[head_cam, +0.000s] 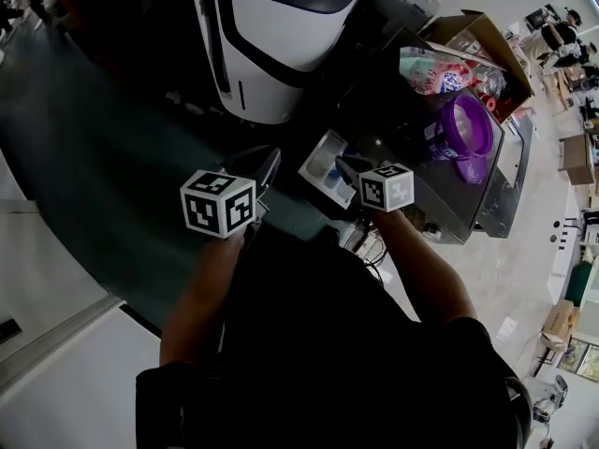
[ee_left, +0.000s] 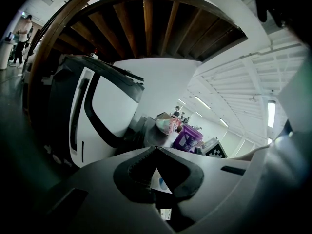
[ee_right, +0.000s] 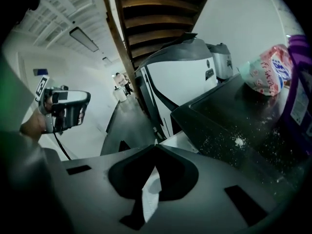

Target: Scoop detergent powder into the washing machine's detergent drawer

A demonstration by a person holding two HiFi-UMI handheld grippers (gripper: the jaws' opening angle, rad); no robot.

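Observation:
The white detergent drawer [head_cam: 321,160] stands pulled out from the dark washing machine [head_cam: 465,197]. It shows again through the gap under the jaws as a white drawer [ee_left: 159,180] and a white drawer [ee_right: 148,191]. My left gripper [head_cam: 270,157] hovers just left of it, jaws shut and holding nothing. My right gripper [head_cam: 350,166] hangs over the drawer's right side, also shut and holding nothing. A purple container [head_cam: 465,125] and a pink detergent bag [head_cam: 426,71] rest on the machine top. Spilled powder [ee_right: 238,141] dots that top. No scoop is visible.
A big white-and-black appliance [head_cam: 277,36] stands behind the drawer. An open cardboard box [head_cam: 482,36] sits at the machine's far side. Cables [head_cam: 374,251] hang by the machine's front. People stand far off at the upper right [head_cam: 564,36].

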